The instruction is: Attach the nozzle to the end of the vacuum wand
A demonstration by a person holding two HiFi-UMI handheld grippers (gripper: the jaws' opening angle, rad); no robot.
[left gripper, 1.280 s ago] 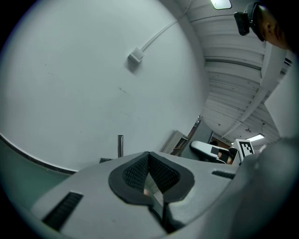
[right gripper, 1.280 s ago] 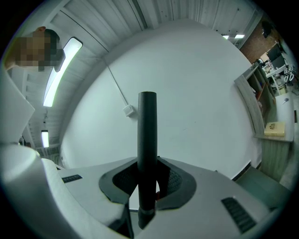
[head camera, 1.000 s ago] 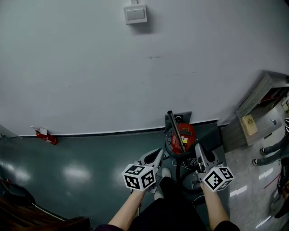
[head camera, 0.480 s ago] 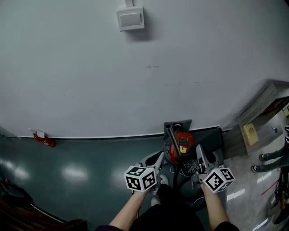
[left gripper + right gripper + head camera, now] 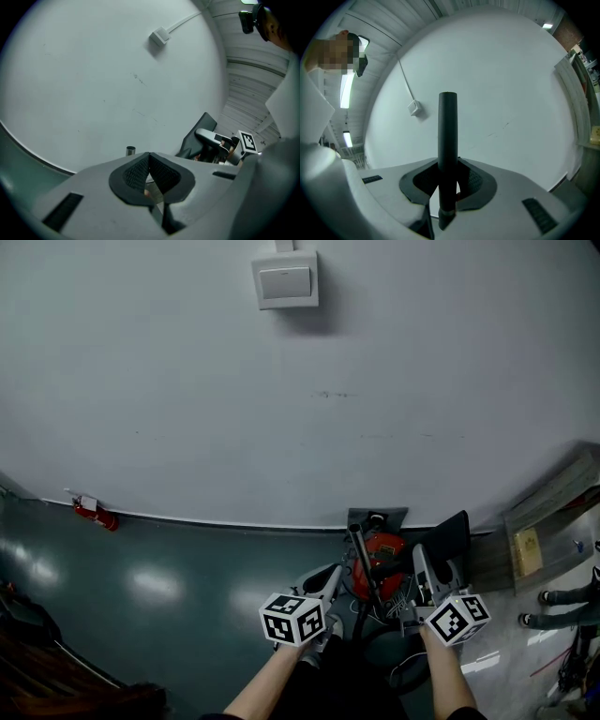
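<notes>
A black nozzle tube [image 5: 447, 131] stands upright between the pads of my right gripper [image 5: 448, 180], which is shut on it. In the head view the nozzle [image 5: 452, 532] shows as a dark wedge above my right gripper [image 5: 419, 557]; in the left gripper view the nozzle [image 5: 202, 133] is a flat black shape. The red vacuum canister [image 5: 382, 551] sits on the floor by the wall, its wand [image 5: 364, 559] slanting up between my hands. The wand's open metal end [image 5: 130, 150] shows over my left gripper [image 5: 150, 171], which is shut and empty. That left gripper [image 5: 332, 576] hangs just left of the wand.
A black hose [image 5: 382, 645] loops on the floor under my hands. A wooden cabinet [image 5: 544, 535] stands at the right, with another person's feet [image 5: 551, 620] beside it. A red fire extinguisher [image 5: 94, 515] lies at the wall's foot on the left. A switch box [image 5: 286, 279] sits high on the wall.
Both grippers have moved forward toward the wall and the vacuum, which now lies closer to them. The jaws stand as before, the right still on the nozzle.
</notes>
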